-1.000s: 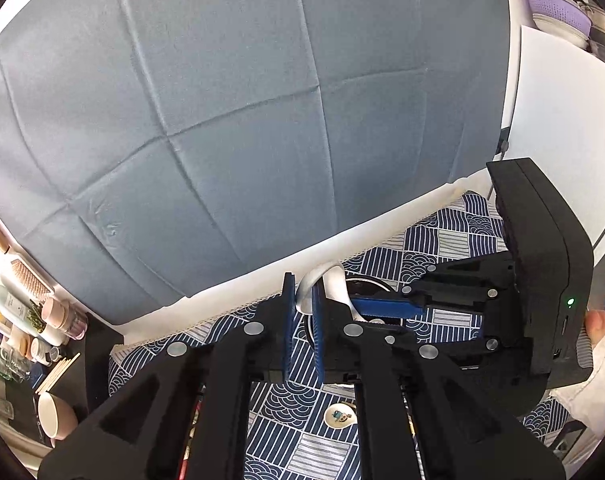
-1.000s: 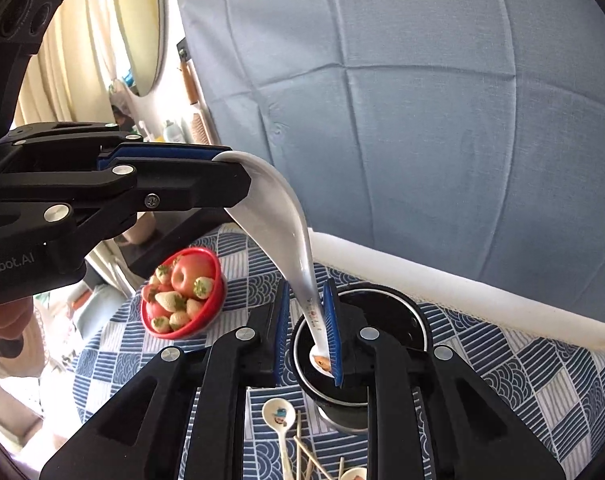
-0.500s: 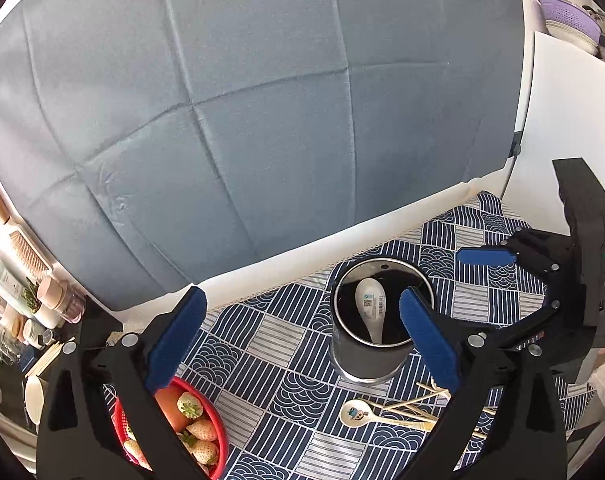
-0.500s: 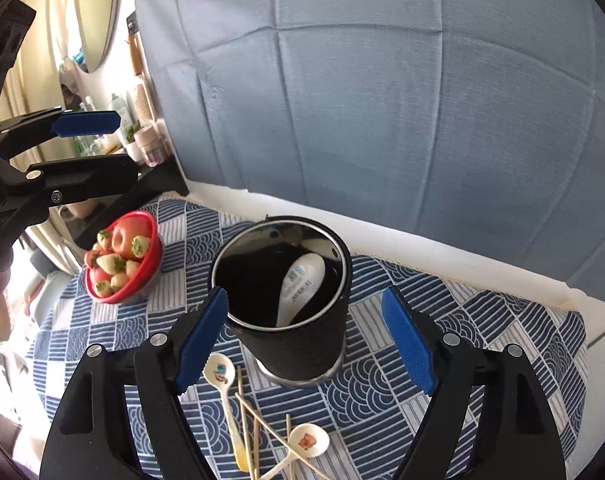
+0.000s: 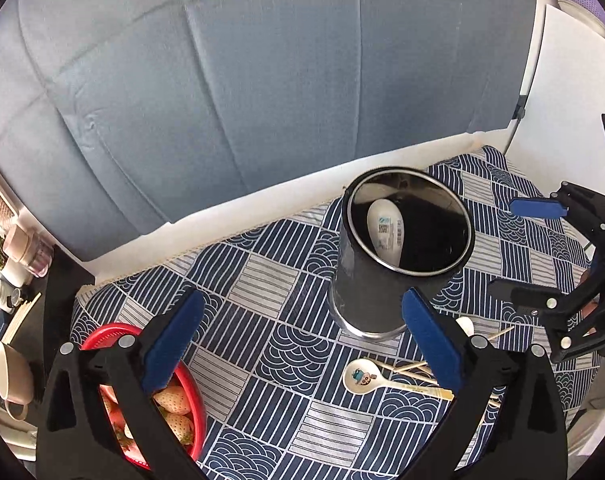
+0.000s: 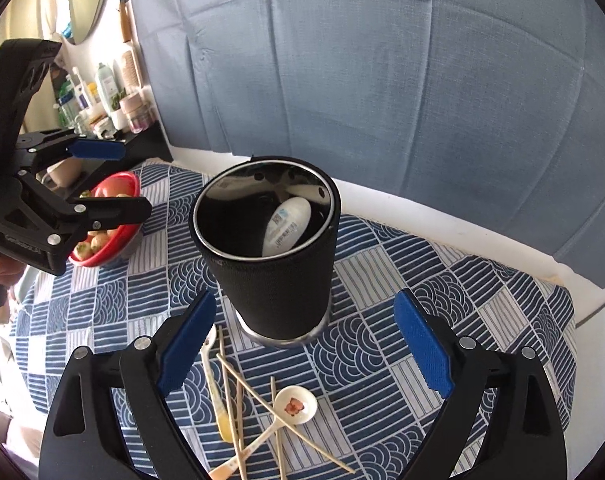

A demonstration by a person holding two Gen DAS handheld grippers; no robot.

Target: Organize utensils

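Both grippers wide apart and carrying nothing! The left gripper [image 5: 302, 336] has its blue pads spread, and so does the right gripper [image 6: 304, 346], each hovering above the blue patterned tablecloth [image 6: 442, 280] on the near side of the black utensil holder [image 6: 270, 256].

Look inside that holder: the white ceramic spoon [image 6: 285, 227] is in. Its long axis runs steeply down into the cylinder, bowl end up and leaning against the inner wall, the back of the bowl with its printed label facing out, the handle end sunk out of sight in the dark. From the left wrist camera the same spoon [image 5: 385, 235] leans on the left side of the holder [image 5: 386, 272], which stands upright on the cloth.

More waiting on the cloth just in front of the holder. A cartoon-printed spoon [image 5: 366, 378] lies flat, bowl up, handle running off under the left gripper's right finger. In the right wrist view a second spoon [image 6: 295, 405] with a red motif lies bowl up, handle pointing down-left, crossed by a loose scatter of chopsticks [image 6: 238, 408] lying at mixed angles. A yellow-tipped handle [image 6: 216, 400] lies beside them, partly under the finger.

Off to the left, a red bowl of strawberries [image 6: 110, 216].
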